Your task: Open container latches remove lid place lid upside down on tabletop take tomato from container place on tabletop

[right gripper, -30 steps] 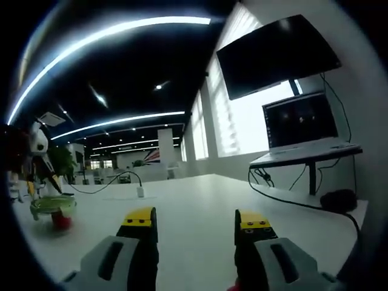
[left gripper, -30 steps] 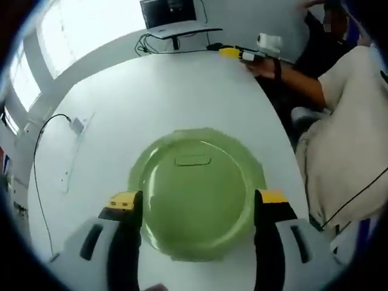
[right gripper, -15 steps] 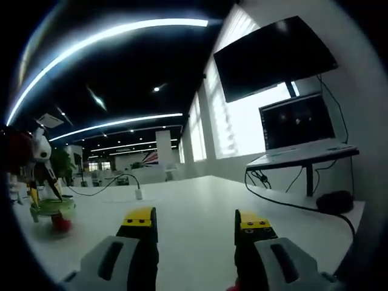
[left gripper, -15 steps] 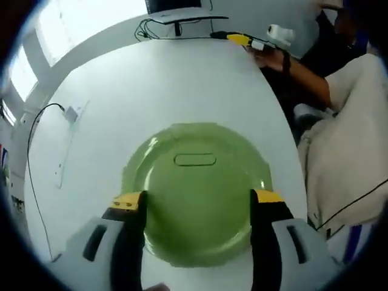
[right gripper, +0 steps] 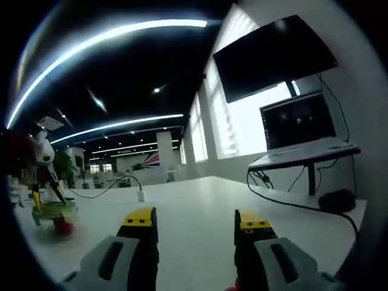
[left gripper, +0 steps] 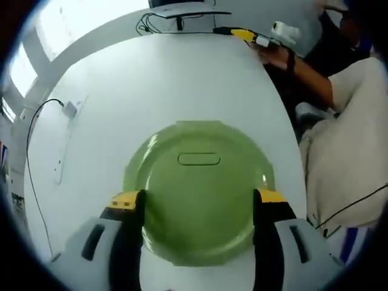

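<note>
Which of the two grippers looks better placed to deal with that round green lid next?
The left. Its gripper already has its jaws on either side of the round green lid above the white table. The right gripper hangs open and holds nothing, far from it, pointing toward a laptop.

White tabletop [right gripper: 194, 200], wall-mounted screen [right gripper: 273, 54], bright windows [right gripper: 221, 130], seemingly open-plan office, ceiling light strips [right gripper: 115, 124]

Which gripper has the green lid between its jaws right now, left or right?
The left gripper: the green lid sits between its jaws. The right gripper has bare white table between its open jaws.
</note>
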